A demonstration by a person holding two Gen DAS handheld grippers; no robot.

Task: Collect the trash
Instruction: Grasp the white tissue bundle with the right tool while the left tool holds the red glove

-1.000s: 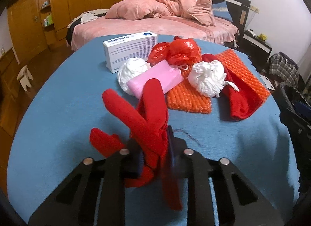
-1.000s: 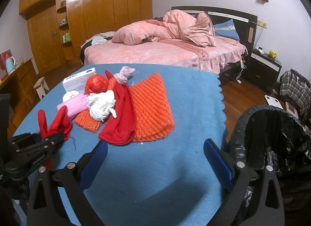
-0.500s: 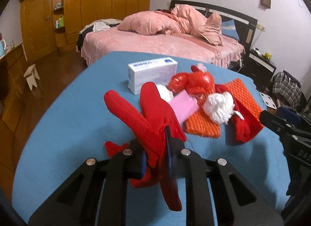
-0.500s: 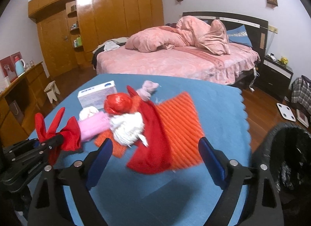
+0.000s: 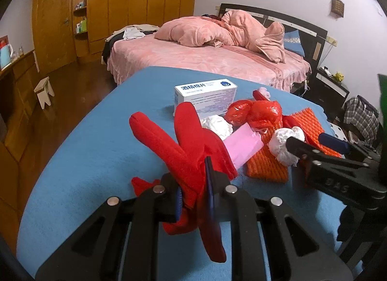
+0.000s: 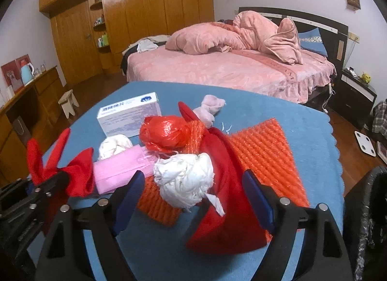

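Observation:
My left gripper (image 5: 193, 184) is shut on a red cloth (image 5: 183, 140) and holds it just above the blue table (image 5: 96, 148). It also shows at the left of the right wrist view as left gripper (image 6: 48, 184) with the red cloth (image 6: 72, 172). My right gripper (image 6: 193, 179) has its jaws closing on either side of a crumpled white paper wad (image 6: 186, 179). The pads stand apart from the wad. The wad lies on a second red cloth (image 6: 225, 160) and an orange mesh pad (image 6: 261, 145).
The pile also holds a red plastic bag (image 6: 164, 133), a pink packet (image 6: 121, 169), another white wad (image 6: 113, 145), a white box (image 6: 129, 114) and a pink sock (image 6: 210, 107). A black-lined bin (image 6: 367, 220) stands off the table's right edge. A bed is behind.
My right gripper has moved left over the pile and now straddles the white wad with narrower jaws. The left gripper has lifted the red cloth a little.

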